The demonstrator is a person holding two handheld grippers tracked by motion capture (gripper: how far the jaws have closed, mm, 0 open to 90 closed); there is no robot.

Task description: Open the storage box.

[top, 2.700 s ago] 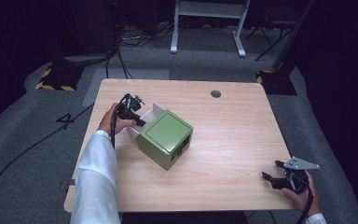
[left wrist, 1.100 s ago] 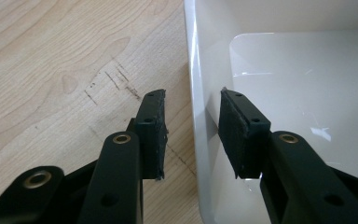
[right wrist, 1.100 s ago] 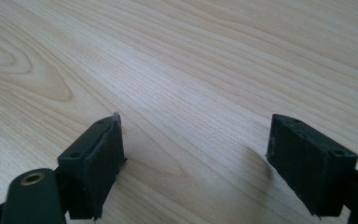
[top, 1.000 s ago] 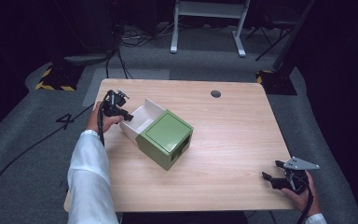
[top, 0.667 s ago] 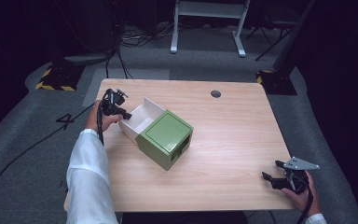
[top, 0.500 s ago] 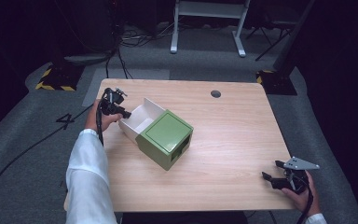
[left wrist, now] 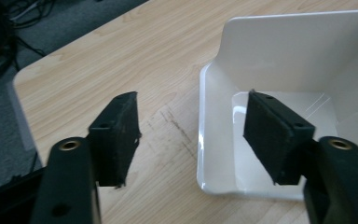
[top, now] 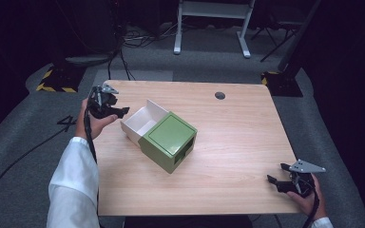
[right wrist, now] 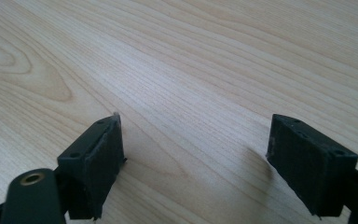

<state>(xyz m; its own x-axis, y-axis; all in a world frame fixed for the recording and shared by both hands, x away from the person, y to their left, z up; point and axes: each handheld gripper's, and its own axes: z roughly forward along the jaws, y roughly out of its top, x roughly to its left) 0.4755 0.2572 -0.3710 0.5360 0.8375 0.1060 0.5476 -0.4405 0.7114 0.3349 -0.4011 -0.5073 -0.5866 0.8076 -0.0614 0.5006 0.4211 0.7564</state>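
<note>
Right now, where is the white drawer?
In the high view the white drawer sits pulled out of the green box toward the table's left side, just right of the open left gripper.

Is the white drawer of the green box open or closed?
Open: the white drawer sticks out from the green box, its inside visible and seemingly empty.

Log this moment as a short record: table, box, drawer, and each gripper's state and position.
table: light wooden table
box: square green box, left of centre
drawer: white plastic drawer pulled out of the box toward the far-left corner, inside looks bare
left gripper: open, jaws either side of the drawer's front wall, not closed on it
right gripper: open, low over bare wood at the near-right corner
</note>
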